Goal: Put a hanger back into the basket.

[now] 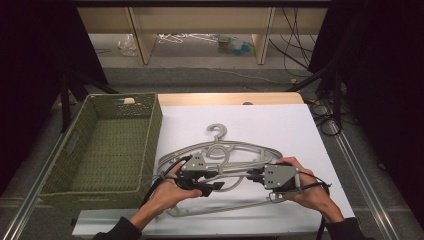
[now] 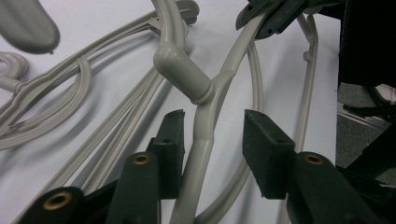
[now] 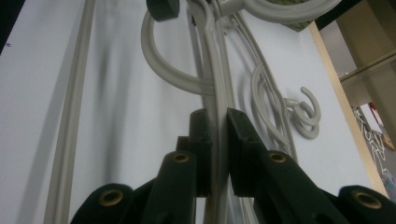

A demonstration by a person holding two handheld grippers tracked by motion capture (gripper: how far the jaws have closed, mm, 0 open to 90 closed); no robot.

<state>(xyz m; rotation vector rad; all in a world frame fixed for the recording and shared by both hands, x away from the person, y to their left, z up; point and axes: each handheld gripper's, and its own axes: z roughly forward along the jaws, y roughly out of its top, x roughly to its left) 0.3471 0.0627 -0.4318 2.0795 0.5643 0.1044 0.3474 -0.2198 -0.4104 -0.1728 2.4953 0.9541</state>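
Note:
Several grey plastic hangers [image 1: 235, 150] lie tangled on the white tabletop [image 1: 280, 125], with one hook [image 1: 217, 131] pointing away from me. My left gripper [image 1: 216, 181] reaches into the pile from the left. In the left gripper view its jaws [image 2: 212, 135] stand either side of one hanger's bar [image 2: 205, 126]; the bar lies against the left pad, with a gap to the right pad. My right gripper [image 1: 249, 175] comes in from the right. In the right gripper view it [image 3: 217, 123] is shut on thin hanger bars [image 3: 215, 70].
An empty green woven basket [image 1: 152, 140] stands against the tabletop's left side. Wooden shelving [image 1: 200, 20] and loose items sit on the floor beyond the table. Black cables [image 1: 325, 120] trail off the right edge. Both hands rest near the table's front edge.

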